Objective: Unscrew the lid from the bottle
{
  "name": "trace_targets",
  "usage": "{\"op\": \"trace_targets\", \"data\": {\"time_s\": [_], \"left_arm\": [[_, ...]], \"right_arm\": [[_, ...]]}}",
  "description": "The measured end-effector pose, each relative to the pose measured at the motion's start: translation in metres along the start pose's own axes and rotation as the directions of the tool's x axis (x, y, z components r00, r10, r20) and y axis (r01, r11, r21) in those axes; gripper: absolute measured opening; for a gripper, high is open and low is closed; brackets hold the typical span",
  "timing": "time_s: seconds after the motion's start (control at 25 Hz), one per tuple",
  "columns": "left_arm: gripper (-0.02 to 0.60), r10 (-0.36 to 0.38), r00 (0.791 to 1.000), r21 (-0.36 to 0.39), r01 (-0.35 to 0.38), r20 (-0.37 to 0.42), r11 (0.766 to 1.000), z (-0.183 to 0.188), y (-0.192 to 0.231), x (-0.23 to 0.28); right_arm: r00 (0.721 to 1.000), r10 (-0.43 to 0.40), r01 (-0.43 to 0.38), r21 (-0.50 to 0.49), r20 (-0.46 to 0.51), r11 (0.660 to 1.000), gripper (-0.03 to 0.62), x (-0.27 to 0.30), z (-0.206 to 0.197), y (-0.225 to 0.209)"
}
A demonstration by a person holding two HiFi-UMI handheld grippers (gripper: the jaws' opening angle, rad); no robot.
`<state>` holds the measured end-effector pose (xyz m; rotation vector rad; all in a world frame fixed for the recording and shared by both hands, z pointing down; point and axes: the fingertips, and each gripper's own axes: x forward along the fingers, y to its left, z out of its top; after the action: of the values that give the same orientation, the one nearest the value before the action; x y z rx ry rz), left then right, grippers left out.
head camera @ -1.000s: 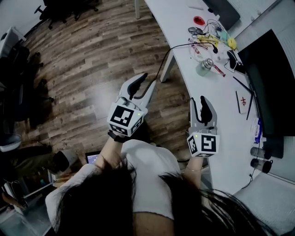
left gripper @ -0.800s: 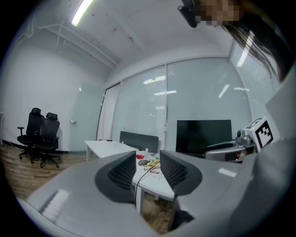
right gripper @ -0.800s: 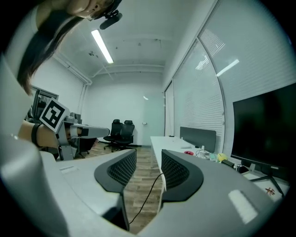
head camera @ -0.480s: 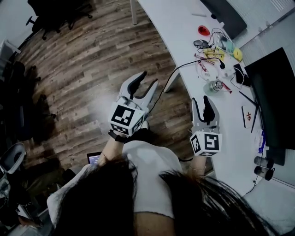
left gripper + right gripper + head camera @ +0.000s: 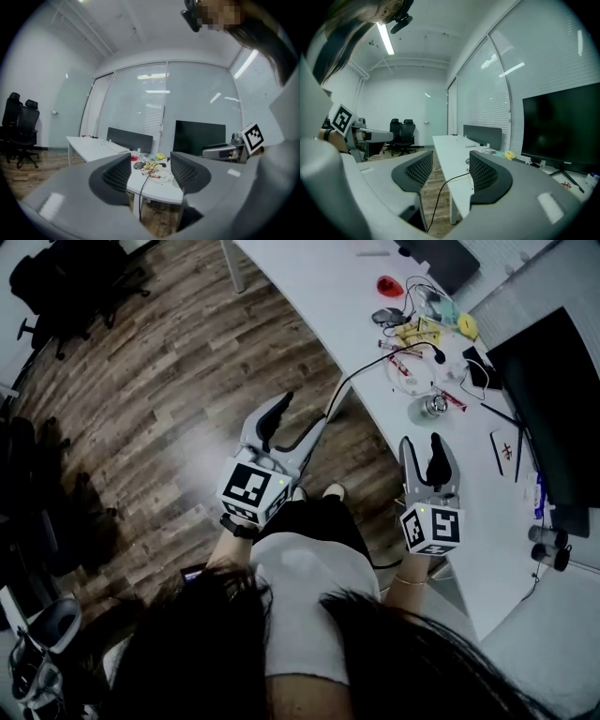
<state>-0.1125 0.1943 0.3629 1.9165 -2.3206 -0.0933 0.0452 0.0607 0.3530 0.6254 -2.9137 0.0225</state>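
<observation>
Both pairs of jaws have just been opening. The left gripper (image 5: 298, 418), in the middle of the head view, now has its jaws well apart, and the right gripper (image 5: 424, 446), to the right of it, is spread wide too. Neither has hold of anything: each gripper view shows only the room and the white table (image 5: 319, 296) through the gap.

Compared with a second ago, the scene has slid down the frame. The bottle (image 5: 429, 414) stands on the table at the upper right, beside a trailing cable (image 5: 361, 381), with its shiny lid (image 5: 435, 403) apparently on. It now sits lower in the picture and nearer the right gripper, but apart from both.

I judge this to be the approach: the jaws are readied, the bottle is not yet gripped, and no unscrewing has begun
</observation>
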Motion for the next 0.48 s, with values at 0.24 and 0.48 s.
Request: {"op": "trace_targets", "data": {"time_s": [0.24,0.48], "left_arm": [[0.308,-0.128,0.992,-0.014,0.128,-0.013,0.992,-0.007,-0.017,0.046],[0.311,-0.228,0.973,-0.002,0.228,-0.032,0.974,-0.007,-0.028,0.101]], "right_arm": [[0.994,-0.107,0.107,0.040,-0.017,0.993,0.245,0.003,-0.010,-0.041],[0.983,-0.180,0.181,0.063,-0.024,0.981,0.250,0.022,-0.017,-0.081]]}}
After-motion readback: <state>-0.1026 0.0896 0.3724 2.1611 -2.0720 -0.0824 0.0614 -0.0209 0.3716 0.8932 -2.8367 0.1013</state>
